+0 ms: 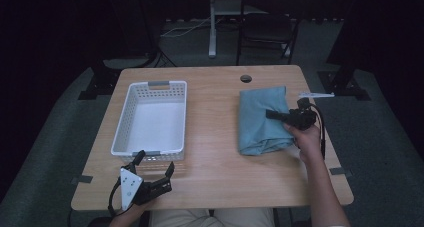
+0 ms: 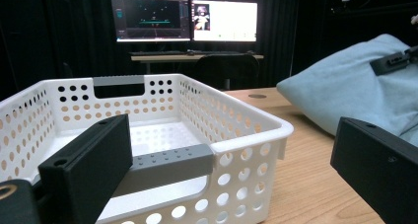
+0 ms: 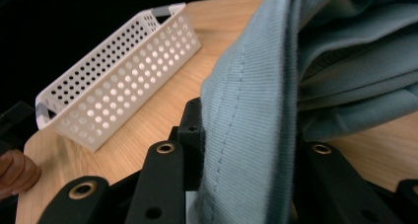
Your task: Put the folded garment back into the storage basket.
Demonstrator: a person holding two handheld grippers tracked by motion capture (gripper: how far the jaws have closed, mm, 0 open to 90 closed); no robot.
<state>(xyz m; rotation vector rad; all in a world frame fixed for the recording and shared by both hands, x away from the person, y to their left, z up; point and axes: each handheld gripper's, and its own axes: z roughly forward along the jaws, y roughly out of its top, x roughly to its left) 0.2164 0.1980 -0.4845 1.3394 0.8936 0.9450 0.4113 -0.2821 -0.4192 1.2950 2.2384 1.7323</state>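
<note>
Pinching cloth (image 1: 262,119) edge, right gripper (image 1: 278,115) jaws clamped on fold; soft, light, droopy, grip hem. Left gripper (image 1: 155,164) jaws wide, idle near basket (image 1: 150,152).

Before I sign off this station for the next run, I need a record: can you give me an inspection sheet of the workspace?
Surface: light wooden table with a round grommet hole near its far edge.
Job's things: folded blue-grey cloth on the right side; empty white perforated plastic basket with grey handles on the left.
Clutter: thin white pen-like item at the far right edge.
Grippers: right gripper shut on a fold of the cloth; left gripper open, holding nothing, just short of the basket's near wall.
Cables: black cable trailing from the right gripper.
Surroundings: dark room, chair beyond the table, two lit monitors on a desk.
</note>
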